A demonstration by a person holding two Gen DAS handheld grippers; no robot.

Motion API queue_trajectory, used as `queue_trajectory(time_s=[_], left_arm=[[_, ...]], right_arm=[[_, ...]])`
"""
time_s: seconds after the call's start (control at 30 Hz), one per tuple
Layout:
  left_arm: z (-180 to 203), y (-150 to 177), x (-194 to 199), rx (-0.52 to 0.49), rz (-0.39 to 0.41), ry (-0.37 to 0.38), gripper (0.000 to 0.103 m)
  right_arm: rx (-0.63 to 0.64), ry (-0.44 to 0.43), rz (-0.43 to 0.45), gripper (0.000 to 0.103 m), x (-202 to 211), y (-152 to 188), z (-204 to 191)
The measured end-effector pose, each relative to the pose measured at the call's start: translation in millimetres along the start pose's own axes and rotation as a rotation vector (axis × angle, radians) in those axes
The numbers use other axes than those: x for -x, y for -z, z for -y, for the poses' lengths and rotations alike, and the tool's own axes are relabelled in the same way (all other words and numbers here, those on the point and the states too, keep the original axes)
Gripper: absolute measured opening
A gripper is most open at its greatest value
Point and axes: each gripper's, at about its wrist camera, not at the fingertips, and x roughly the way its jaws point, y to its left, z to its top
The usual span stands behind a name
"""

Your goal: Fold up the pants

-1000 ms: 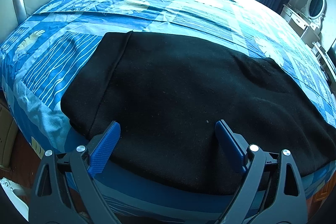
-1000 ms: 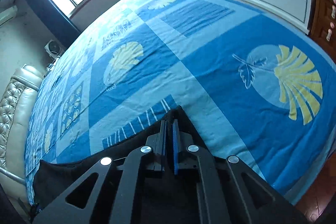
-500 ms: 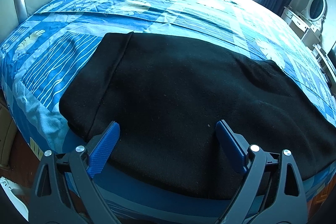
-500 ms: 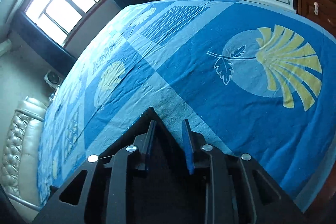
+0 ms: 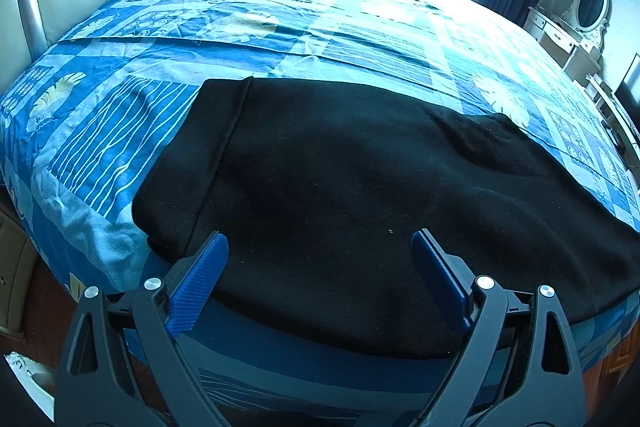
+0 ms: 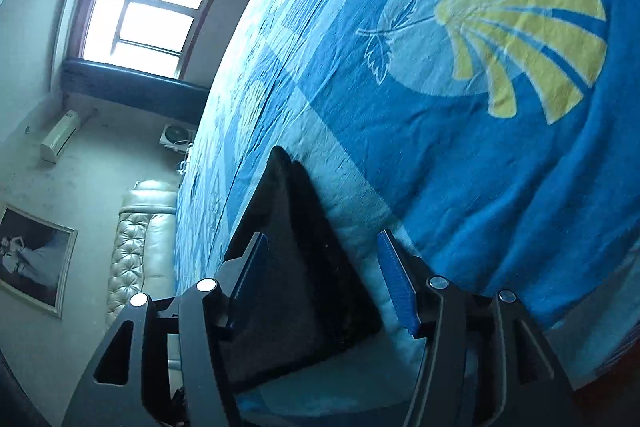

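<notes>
Pants (image 5: 360, 195), black with no readable label, are spread flat on the blue bedspread (image 5: 120, 131), flanked by the wide-open left gripper (image 5: 320, 259) and the right gripper (image 6: 320, 267), whose empty jaws have just been opening over a corner.

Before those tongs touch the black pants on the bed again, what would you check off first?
1. Right tongs let go of the cloth: ok. They have just been opening, and the pads stand apart with a corner of the black pants between them, unpinched.
2. Left tongs open and empty: ok, poised above the near edge.
3. Pants lying flat: mostly ok, with a slight hump at the far right.
4. Pants fully on the bed: ok in the part that shows. The right end runs out of view.
5. Fold edges lined up: cannot tell.
</notes>
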Motion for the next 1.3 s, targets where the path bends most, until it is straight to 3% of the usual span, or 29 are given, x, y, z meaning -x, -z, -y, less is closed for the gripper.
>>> queue_trajectory(time_s=[0.13, 0.17, 0.27, 0.5, 0.63, 0.9, 1.0, 1.13, 1.3], left_arm=[[-5.5, -1.2, 2.1, 0.010, -0.003, -0.004, 0.093], [-7.0, -1.5, 2.5, 0.012, -0.003, -0.004, 0.093], [-11.7, -1.5, 6.9, 0.015, 0.000, -0.006, 0.093], [-24.4, -0.1, 23.2, 0.005, 0.011, -0.008, 0.093], [-32.0, 0.3, 35.0, 0.004, 0.025, -0.005, 0.093], [-41.4, 6.5, 49.3, 0.008, 0.016, 0.010, 0.093], [-41.4, 12.5, 51.8, -0.002, 0.017, 0.025, 0.093], [-35.3, 15.0, 50.9, -0.021, 0.000, 0.042, 0.093], [-24.6, 18.9, 52.7, -0.069, 0.008, 0.053, 0.093]], right_arm=[[0.111, 0.133, -0.036, 0.040, -21.1, 9.6, -25.5], [0.109, 0.135, -0.046, 0.025, -23.7, 10.5, -26.9], [0.114, 0.168, -0.029, 0.021, -22.5, 12.8, -38.2], [0.117, 0.026, 0.059, 0.019, 13.9, 14.7, -93.5], [0.189, -0.046, 0.079, 0.019, 29.7, 21.2, -148.5], [0.360, -0.110, 0.065, 0.019, 31.8, 50.3, -263.5], [0.434, -0.073, 0.051, 0.019, 23.0, 62.0, -292.1], [0.429, 0.038, 0.062, 0.019, 17.2, 58.5, -270.7], [0.320, 0.186, 0.063, 0.019, 11.4, 34.5, -191.7]])
